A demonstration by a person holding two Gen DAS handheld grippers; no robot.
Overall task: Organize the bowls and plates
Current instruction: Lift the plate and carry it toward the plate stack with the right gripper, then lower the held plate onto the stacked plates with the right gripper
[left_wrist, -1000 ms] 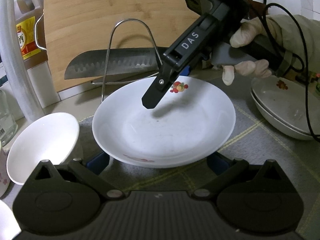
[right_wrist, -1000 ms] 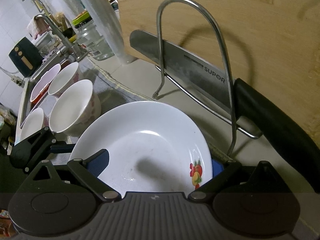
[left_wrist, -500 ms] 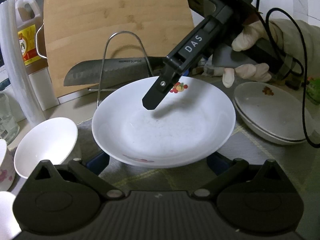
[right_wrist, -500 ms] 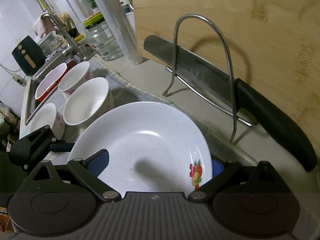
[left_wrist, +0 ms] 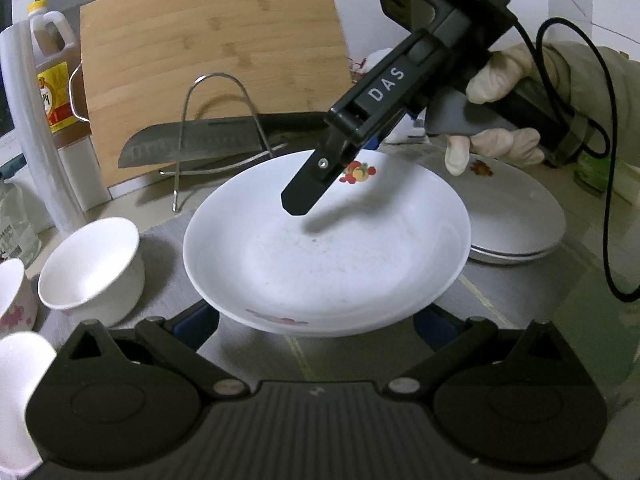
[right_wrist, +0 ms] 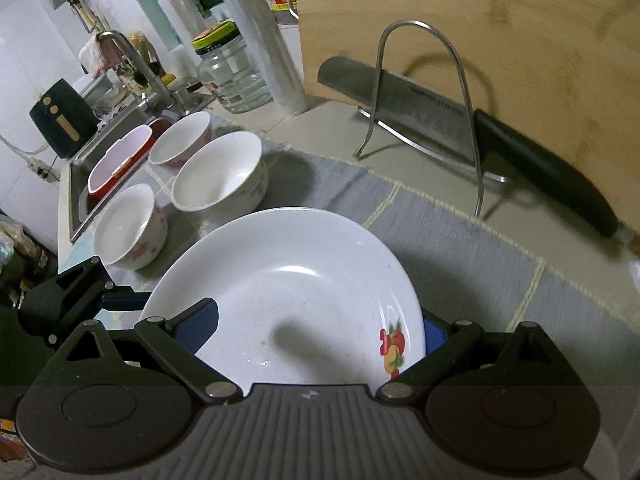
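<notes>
Plate (left_wrist: 328,264) (right_wrist: 304,280) – white and deep, with a red-and-yellow fruit print by one rim and a faint pink print on the opposite rim – is held up over the grey woven mat (right_wrist: 460,240) on the tabletop, casting a shadow below. Its near edge lies over the left gripper (left_wrist: 314,320) (right_wrist: 120,300), whose blue pads are hidden beneath the rim; I cannot tell whether its jaws are closed on it. The right gripper (left_wrist: 304,204) (right_wrist: 316,328) clamps the rim by the fruit print, one finger over the inside and the other behind the rim. A gloved hand (left_wrist: 500,80) grasps its handle, and a black cable loops from it.

To the left of the plate are white bowls (right_wrist: 220,168) with pink flowers. On the right rests a stack of plates (left_wrist: 516,208) with the same fruit print. A wire rack (right_wrist: 424,28) beyond the mat carries a knife (right_wrist: 420,104) with a black handle, and a bamboo cutting board (left_wrist: 216,40) leans behind it. Farther off are a roll of clear film (left_wrist: 28,120), a glass jar (right_wrist: 232,72) and an oil bottle (left_wrist: 52,88).

The right gripper's body reads "DAS", the knife blade "SUPOR"; the bottle's yellow label is too blurred to read.
</notes>
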